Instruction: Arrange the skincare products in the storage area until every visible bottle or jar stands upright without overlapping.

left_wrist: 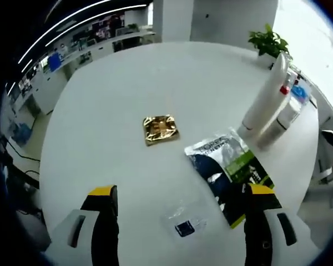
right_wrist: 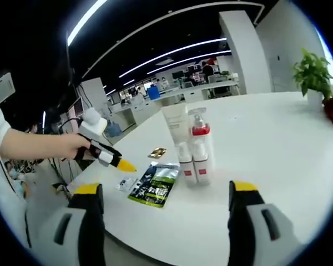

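Note:
Three skincare bottles stand upright and close together on the white table (right_wrist: 277, 166): a tall white tube (right_wrist: 175, 126), a pump bottle with a red collar (right_wrist: 201, 151) and a small white bottle (right_wrist: 183, 162). In the left gripper view the tall tube (left_wrist: 265, 97) and a shorter bottle (left_wrist: 282, 121) stand at the right. A dark green-and-blue sachet (left_wrist: 231, 173) (right_wrist: 155, 186) lies flat beside them. My left gripper (left_wrist: 182, 191) is open above the table's near edge. My right gripper (right_wrist: 166, 188) is open, short of the bottles, with nothing between its jaws.
A gold foil sachet (left_wrist: 160, 128) (right_wrist: 157, 152) lies mid-table. A small clear packet with a blue square (left_wrist: 184, 226) (right_wrist: 125, 183) lies near the edge. A potted plant (left_wrist: 269, 41) (right_wrist: 313, 72) stands at the far side. A hand holds the left gripper (right_wrist: 108, 157) over the edge.

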`<action>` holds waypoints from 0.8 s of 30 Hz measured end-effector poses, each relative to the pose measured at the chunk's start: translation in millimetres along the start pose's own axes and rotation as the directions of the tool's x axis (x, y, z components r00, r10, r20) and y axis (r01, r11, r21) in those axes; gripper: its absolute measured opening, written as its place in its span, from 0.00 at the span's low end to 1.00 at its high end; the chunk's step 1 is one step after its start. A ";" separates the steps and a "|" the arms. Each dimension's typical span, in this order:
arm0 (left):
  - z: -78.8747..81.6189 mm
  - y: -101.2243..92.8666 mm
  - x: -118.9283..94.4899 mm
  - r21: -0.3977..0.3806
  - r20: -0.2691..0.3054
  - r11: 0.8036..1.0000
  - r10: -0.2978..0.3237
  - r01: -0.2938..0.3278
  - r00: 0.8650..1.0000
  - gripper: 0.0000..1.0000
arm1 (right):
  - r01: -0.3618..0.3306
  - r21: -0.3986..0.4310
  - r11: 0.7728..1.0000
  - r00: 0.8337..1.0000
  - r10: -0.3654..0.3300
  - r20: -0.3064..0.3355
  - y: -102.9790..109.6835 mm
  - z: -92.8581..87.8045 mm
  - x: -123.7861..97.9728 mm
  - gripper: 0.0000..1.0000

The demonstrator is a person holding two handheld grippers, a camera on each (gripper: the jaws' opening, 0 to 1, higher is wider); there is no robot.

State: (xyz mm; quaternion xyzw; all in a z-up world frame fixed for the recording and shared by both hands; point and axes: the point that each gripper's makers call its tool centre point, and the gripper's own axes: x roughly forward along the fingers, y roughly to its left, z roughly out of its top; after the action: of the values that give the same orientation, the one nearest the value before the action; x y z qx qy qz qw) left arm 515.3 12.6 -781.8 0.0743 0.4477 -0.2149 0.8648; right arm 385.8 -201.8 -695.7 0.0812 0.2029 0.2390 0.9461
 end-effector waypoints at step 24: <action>37.8 20.2 63.4 -0.039 -0.057 0.999 0.018 -0.020 0.998 0.79 | 0.033 -0.051 0.998 0.998 -0.035 -0.046 -3.9 -6.7 3.9 0.93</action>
State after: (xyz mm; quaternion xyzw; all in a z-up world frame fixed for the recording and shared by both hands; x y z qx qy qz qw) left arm 584.3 -0.8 -812.0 0.0674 0.4756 -0.1954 0.8550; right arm 387.7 -203.0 -704.0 0.0485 0.2204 0.2297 0.9467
